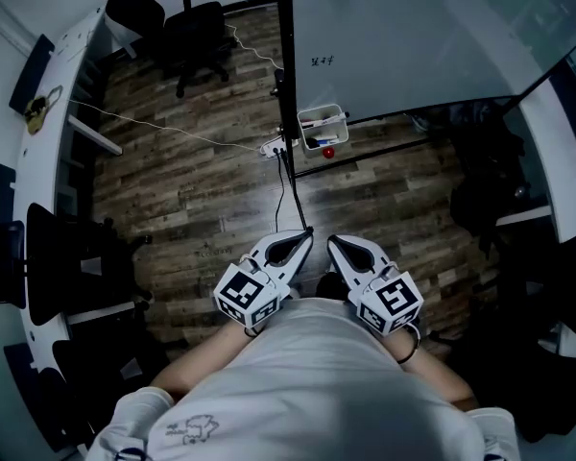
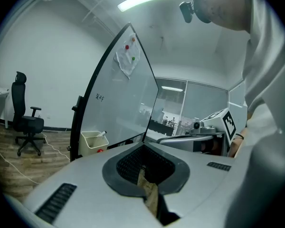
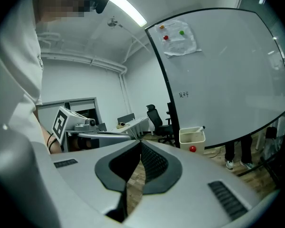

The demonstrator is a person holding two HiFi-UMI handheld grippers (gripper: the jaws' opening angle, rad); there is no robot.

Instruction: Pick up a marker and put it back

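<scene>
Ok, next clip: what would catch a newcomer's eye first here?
The left gripper and right gripper sit side by side at bottom centre, both shut and empty. Ahead stands a big whiteboard with a small white bin at its lower corner, a marker poking out of it and a red ball by it. Black chairs stand at upper left on the wood floor.

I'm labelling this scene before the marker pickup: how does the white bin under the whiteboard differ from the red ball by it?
The white bin is a box with an open top; the red ball is round. The bin is much bigger than the ball. A marker pokes out of the bin; the ball holds nothing. Both sit at the lower edge of the whiteboard.
</scene>
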